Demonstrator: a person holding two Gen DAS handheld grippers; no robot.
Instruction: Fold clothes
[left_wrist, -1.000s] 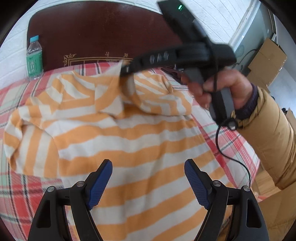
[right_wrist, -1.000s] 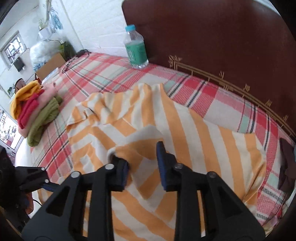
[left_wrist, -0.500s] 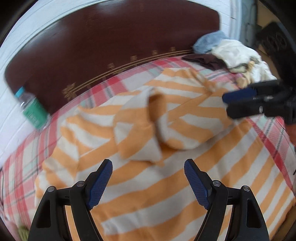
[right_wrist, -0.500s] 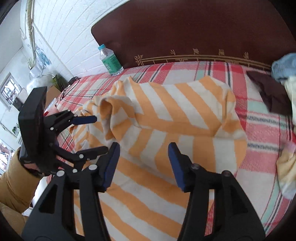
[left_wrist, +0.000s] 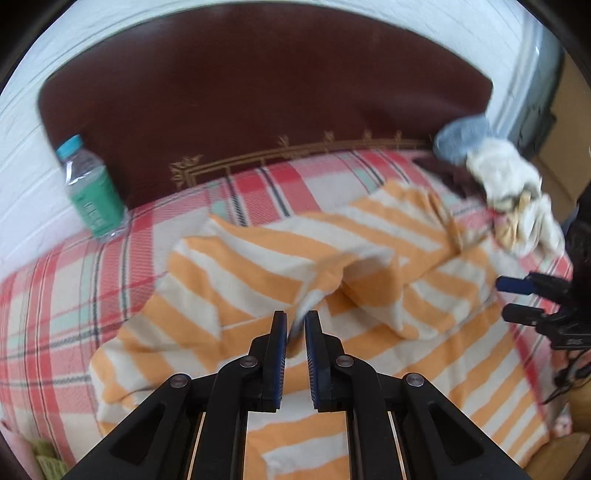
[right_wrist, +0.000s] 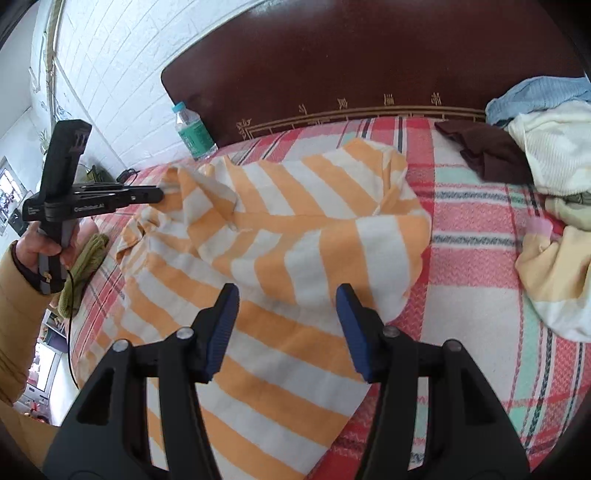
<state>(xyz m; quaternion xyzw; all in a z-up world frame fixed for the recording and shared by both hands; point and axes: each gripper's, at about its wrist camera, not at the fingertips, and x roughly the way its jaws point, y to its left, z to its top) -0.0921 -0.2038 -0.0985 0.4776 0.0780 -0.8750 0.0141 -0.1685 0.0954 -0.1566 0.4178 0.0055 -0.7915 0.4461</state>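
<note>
While the striped shirt (right_wrist: 295, 236) lies spread over the plaid bedspread (right_wrist: 476, 258), the left gripper (left_wrist: 295, 325) has its blue pads squeezed nearly together on a raised fold of the orange-and-white cloth, and in the right wrist view its tip meets the shirt's edge at about 9 o'clock. That gripper is gripped by a hand (right_wrist: 44, 243) coming out of a tan sleeve (right_wrist: 14, 314). The right gripper (right_wrist: 284, 325) stands wide apart over the shirt's near part, with cloth below its pads but nothing pinched between them; in the left wrist view its blue tips appear at 3 o'clock, just beside the shirt's edge. The shirt fills the middle of the bed, rumpled, with one part doubled over the rest. A bottle (left_wrist: 92, 188) with a green label stands at 10 o'clock by the dark headboard (left_wrist: 266, 103). A heap of clothes (right_wrist: 546, 155), blue, cream and dark brown, sits at 2 o'clock, apart from the shirt. Green fabric (right_wrist: 83, 266) lies at 9 o'clock beneath the left hand.
</note>
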